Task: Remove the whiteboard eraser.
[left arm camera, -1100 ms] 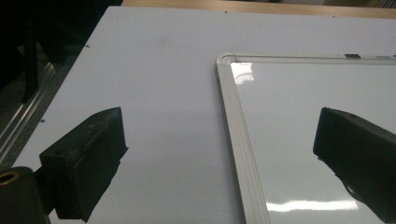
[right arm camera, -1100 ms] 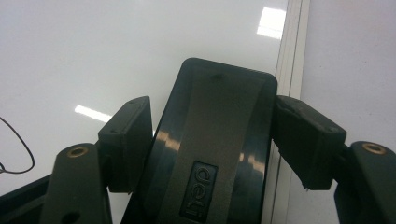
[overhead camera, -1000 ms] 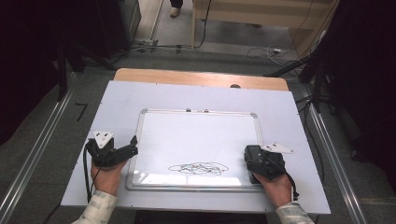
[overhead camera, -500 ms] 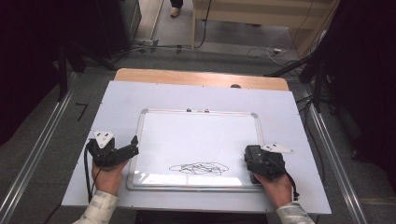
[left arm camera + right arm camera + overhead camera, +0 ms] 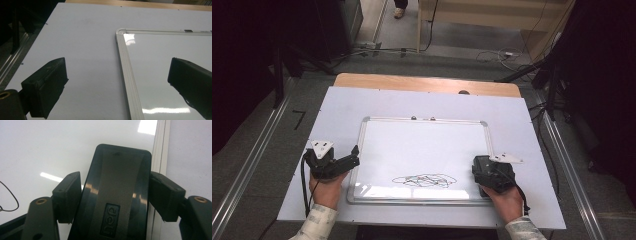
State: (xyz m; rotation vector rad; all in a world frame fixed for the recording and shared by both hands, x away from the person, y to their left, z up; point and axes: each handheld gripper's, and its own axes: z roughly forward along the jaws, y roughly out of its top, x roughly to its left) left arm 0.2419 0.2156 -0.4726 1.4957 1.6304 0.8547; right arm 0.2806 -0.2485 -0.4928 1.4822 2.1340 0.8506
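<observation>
While the high view shows the scribble (image 5: 424, 180), right tongs (image 5: 115, 195) have just tightened onto a whiteboard eraser (image 5: 117, 192); left tongs (image 5: 117, 82) gape empty.

White table top (image 5: 362, 107) over a wooden edge (image 5: 427, 82) at the far side. Grey floor (image 5: 462, 47) beyond, cables (image 5: 507, 52) trailing across it. Light wooden furniture (image 5: 492, 15) at the back. Metal rails (image 5: 247, 170) flank the table. Dark areas at both sides.
</observation>
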